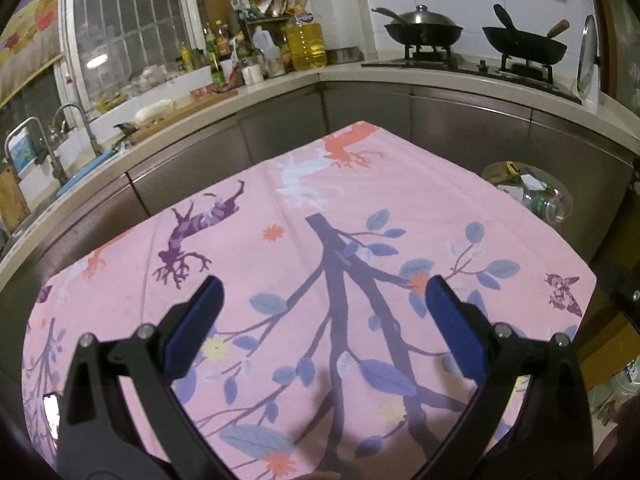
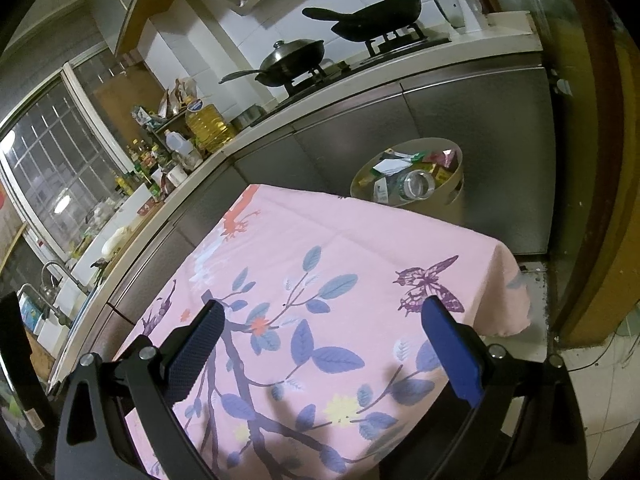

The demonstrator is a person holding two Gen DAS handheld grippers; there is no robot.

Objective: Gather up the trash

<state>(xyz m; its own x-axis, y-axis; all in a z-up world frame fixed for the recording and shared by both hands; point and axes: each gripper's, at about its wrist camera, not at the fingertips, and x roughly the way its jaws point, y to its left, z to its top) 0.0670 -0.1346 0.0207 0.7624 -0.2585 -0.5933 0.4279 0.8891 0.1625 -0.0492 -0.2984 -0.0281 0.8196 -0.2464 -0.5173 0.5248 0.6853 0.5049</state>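
Trash [image 2: 404, 174]: none on the cloth; all visible pieces sit in the bin [image 2: 456, 200] beyond the far right corner. Left gripper [image 1: 322, 300] spread wide, empty. Right gripper [image 2: 320, 320] spread wide, empty. Both hover over the pink tablecloth [image 1: 360, 184]. Risk, as judged: bin heaped full, so another drop could spill the clear bottle [image 2: 418, 185] out.

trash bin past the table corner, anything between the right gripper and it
Nothing visible stands in the way. The right gripper is open and holds nothing, above the pink tablecloth, which shows no loose items. The trash bin sits on the floor beyond the table's far corner, already holding a clear bottle and wrappers.
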